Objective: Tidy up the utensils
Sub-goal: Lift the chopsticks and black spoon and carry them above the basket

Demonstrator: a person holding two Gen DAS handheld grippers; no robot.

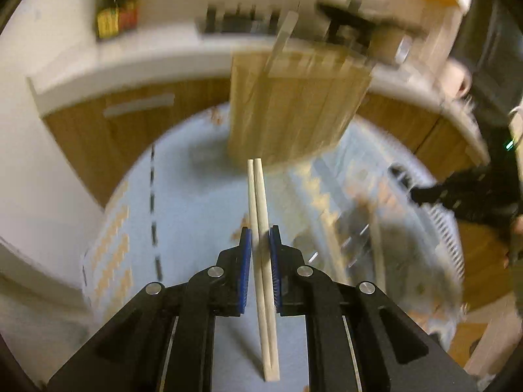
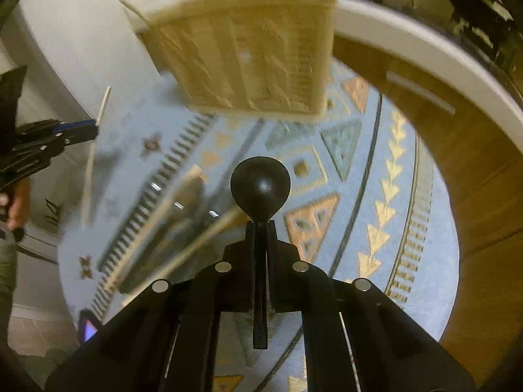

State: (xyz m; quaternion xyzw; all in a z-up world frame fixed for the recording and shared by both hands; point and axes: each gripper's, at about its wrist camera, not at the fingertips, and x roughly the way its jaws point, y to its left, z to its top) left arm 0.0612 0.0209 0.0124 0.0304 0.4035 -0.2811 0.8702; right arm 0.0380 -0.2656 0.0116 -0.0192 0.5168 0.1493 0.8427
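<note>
My left gripper (image 1: pixel 260 233) is shut on a pair of pale wooden chopsticks (image 1: pixel 258 202) that point forward toward a wooden utensil tray (image 1: pixel 294 111) on the blue patterned cloth. My right gripper (image 2: pixel 261 225) is shut on a black spoon (image 2: pixel 260 186), bowl end forward, held above the cloth. The wooden tray (image 2: pixel 248 52) with its dividers lies ahead of it, blurred. The left gripper with the chopsticks (image 2: pixel 98 111) shows at the left of the right wrist view. More utensils (image 2: pixel 183 215) lie blurred on the cloth.
A blue patterned cloth (image 2: pixel 359 170) covers the round table. White counters and wooden cabinet fronts (image 1: pixel 130 124) ring it. Bottles (image 1: pixel 117 3) and a dark rack (image 1: pixel 242 19) stand on the counter. Loose shiny utensils (image 1: pixel 356 235) lie on the cloth to the right.
</note>
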